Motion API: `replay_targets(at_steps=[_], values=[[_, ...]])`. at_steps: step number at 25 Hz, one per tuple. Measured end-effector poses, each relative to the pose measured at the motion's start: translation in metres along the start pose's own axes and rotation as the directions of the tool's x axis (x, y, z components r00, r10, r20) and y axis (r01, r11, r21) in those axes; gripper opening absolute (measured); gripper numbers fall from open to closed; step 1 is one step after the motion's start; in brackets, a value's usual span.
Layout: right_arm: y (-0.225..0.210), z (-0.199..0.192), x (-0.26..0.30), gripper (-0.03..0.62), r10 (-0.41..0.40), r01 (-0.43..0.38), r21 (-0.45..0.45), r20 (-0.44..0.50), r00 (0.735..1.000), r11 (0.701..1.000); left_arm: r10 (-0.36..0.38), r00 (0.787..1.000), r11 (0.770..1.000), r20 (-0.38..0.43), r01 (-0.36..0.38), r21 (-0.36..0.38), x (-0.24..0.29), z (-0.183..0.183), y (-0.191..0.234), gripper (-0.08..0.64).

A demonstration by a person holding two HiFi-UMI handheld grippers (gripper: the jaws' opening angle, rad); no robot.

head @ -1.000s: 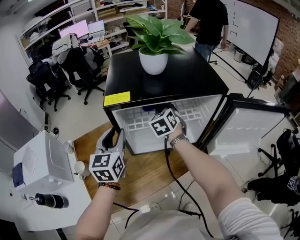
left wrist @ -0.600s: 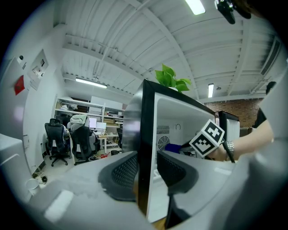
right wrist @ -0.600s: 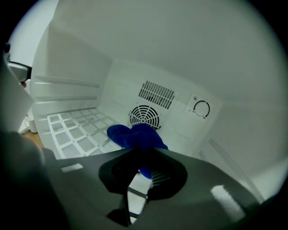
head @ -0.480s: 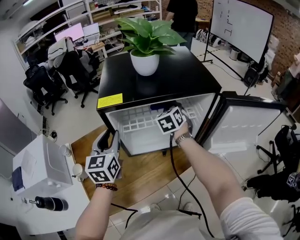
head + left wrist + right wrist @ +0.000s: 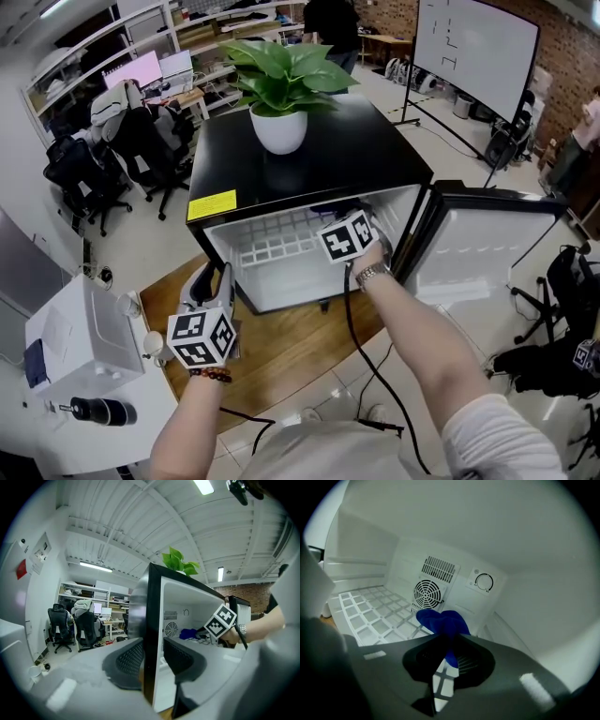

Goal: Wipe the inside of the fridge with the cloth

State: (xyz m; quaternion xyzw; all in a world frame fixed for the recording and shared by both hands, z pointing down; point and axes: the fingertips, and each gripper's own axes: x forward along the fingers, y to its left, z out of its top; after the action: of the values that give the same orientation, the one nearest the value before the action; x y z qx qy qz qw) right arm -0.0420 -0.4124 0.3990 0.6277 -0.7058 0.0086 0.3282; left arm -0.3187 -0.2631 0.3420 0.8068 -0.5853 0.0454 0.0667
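Right tool [image 5: 449, 644]: jaws nearly closed, pinching a bunched blue cloth [image 5: 440, 620]. Most of the cloth bulges out ahead of the pads and a short tail hangs down between them. The cloth is inside the fridge [image 5: 375, 150], above the white wire shelf [image 5: 370, 606] and in front of the round fan grille [image 5: 427, 594] on the back wall; contact with shelf or wall cannot be told. A dial [image 5: 483, 582] sits to the right of the grille. In the head view the right forearm runs from the lower right of the frame up to the right half of the fridge opening, with the tool's marker cube just at the opening's edge and a band on the wrist [image 5: 371, 275]. Left tool [image 5: 152, 656]: jaws about half apart, closed on the black front edge of the fridge's left wall, one pad on the outer side and one on the inner. In the head view the left hand is low at centre left, by the fridge's lower left corner. The door [image 5: 478, 248] stands open at the right; a potted plant [image 5: 281, 84] is on top.
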Motion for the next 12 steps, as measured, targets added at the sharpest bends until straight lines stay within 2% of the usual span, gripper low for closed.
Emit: replay_targets(at_steps=[5,12], values=[[-0.012,-0.0093,-0.0025,0.048,-0.027,0.027,0.006,-0.025,0.999,1.0,0.002,1.0,1.0,0.002,-0.002,-0.002,0.0,0.0,0.0002,0.127],[-0.0101,-0.0022,-0.0109,0.048,-0.013,0.012,0.021,0.022,1.0,1.0,0.0,1.0,1.0,0.001,0.0,-0.001,-0.0002,-0.0006,0.0001,0.129]])
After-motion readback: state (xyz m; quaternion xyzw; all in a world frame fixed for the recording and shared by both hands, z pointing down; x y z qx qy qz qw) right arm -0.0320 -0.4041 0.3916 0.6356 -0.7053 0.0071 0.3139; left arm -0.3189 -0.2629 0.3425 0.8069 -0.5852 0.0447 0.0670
